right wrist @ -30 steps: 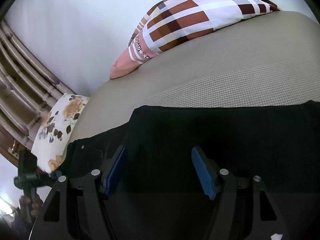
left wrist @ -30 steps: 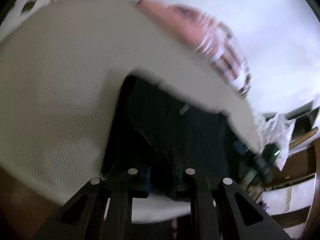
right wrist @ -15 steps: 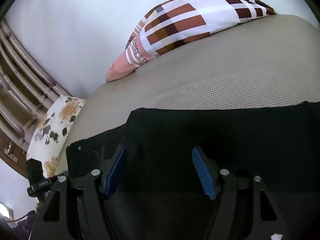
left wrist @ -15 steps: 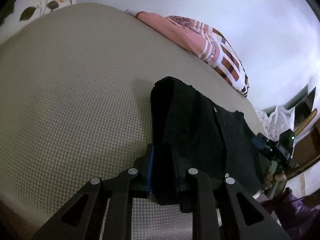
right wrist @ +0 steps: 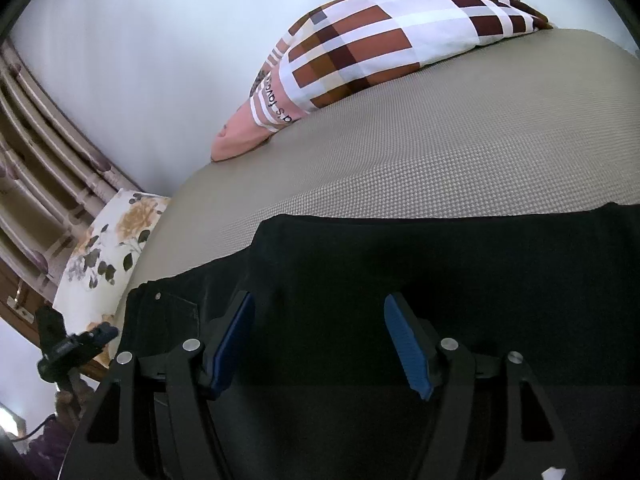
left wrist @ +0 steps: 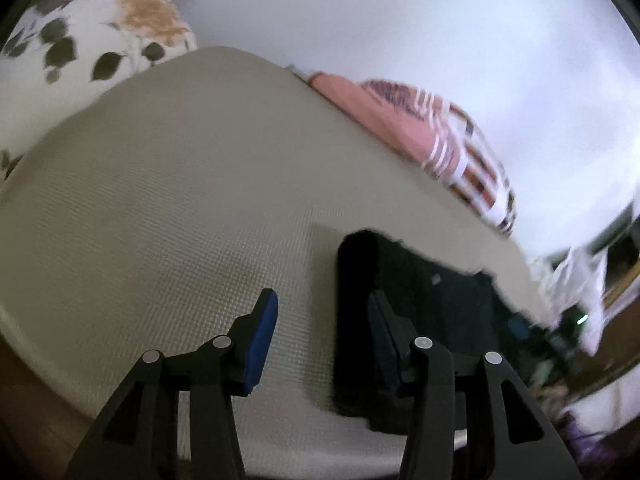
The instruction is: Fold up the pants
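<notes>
A beige textured mattress (right wrist: 440, 148) is set against a plain white wall (left wrist: 400, 20), with black pants (right wrist: 400, 264) laid folded on its near part.

A checked pillow (right wrist: 372, 44) is seen at the far edge by the wall, a floral pillow (left wrist: 80, 32) at one end, and a slatted headboard (right wrist: 36, 128) behind it. The left gripper (left wrist: 320, 332) has just been opening; its jaws are held apart over bare mattress, one finger beside the pants' edge. The right gripper (right wrist: 320, 340) is held with jaws apart above the pants, nothing clamped.
</notes>
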